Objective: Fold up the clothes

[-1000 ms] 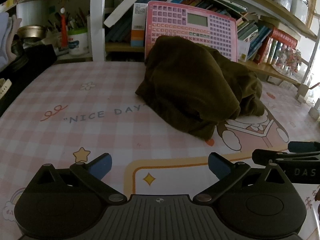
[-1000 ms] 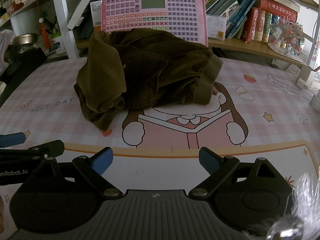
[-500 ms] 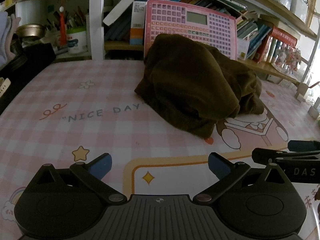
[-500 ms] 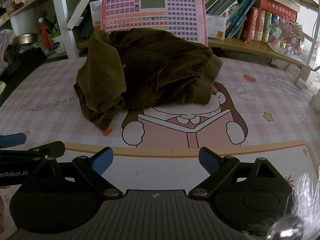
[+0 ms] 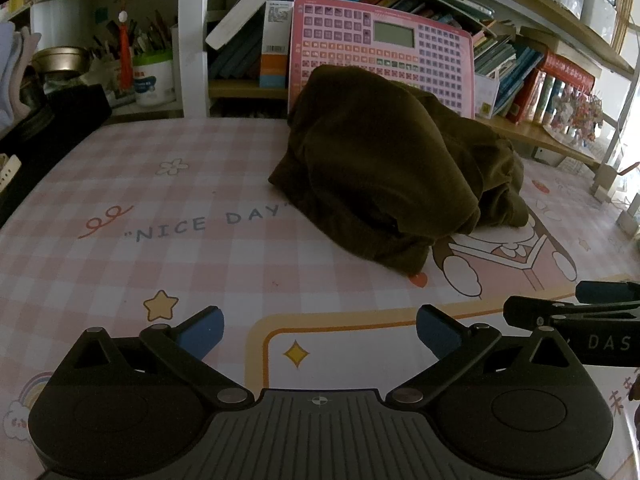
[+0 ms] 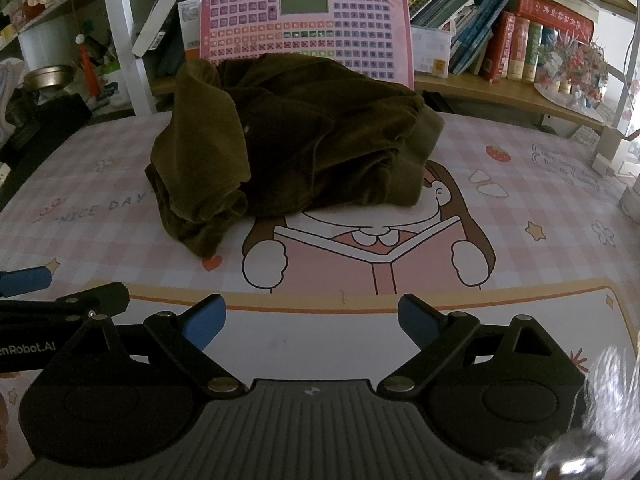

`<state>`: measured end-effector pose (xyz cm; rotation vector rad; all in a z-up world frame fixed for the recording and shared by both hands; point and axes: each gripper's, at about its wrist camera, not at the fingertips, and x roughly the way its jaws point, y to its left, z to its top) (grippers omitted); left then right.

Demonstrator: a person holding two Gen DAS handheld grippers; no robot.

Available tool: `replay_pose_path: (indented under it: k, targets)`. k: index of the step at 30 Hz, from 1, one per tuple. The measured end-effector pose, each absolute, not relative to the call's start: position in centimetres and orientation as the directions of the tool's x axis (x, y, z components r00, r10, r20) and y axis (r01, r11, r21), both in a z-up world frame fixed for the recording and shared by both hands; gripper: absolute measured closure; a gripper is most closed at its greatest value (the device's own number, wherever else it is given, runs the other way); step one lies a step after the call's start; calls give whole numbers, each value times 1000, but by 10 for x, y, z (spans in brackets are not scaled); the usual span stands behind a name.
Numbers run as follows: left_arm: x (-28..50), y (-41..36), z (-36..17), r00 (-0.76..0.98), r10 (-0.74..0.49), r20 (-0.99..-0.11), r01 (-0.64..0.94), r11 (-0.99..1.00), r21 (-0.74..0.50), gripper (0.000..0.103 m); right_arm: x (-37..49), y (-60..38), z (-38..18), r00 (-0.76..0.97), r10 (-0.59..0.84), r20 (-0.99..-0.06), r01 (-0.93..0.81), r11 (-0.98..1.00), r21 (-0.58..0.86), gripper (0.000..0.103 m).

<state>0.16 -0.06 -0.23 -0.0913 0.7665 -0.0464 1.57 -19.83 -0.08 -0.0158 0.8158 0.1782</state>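
Note:
A crumpled dark olive corduroy garment [image 5: 392, 176] lies in a heap at the back middle of the pink checked table mat [image 5: 160, 240]; it also shows in the right wrist view [image 6: 296, 152]. My left gripper [image 5: 318, 330] is open and empty, low over the mat's front, well short of the garment. My right gripper [image 6: 310, 322] is open and empty, also near the front edge. Each gripper shows at the edge of the other's view: the right one [image 5: 592, 304], the left one [image 6: 48, 292].
A pink toy keyboard tablet [image 5: 384, 52] leans on the shelf right behind the garment. Bookshelves with books [image 6: 520, 44] run along the back. A white jar of pens [image 5: 154, 80] and a metal bowl [image 5: 60, 60] stand at the back left.
The left wrist view has shifted slightly; the garment sits a touch higher in it. The right gripper and the garment have not moved. Both grippers stay open.

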Motion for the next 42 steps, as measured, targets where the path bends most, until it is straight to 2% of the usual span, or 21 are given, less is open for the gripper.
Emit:
replay_pose_path:
  k: [42]
  targets:
    - [3, 0, -4, 710, -77, -700, 11, 995, -98, 0, 15, -198, -3, 670, 141, -729, -154, 987, 49, 9]
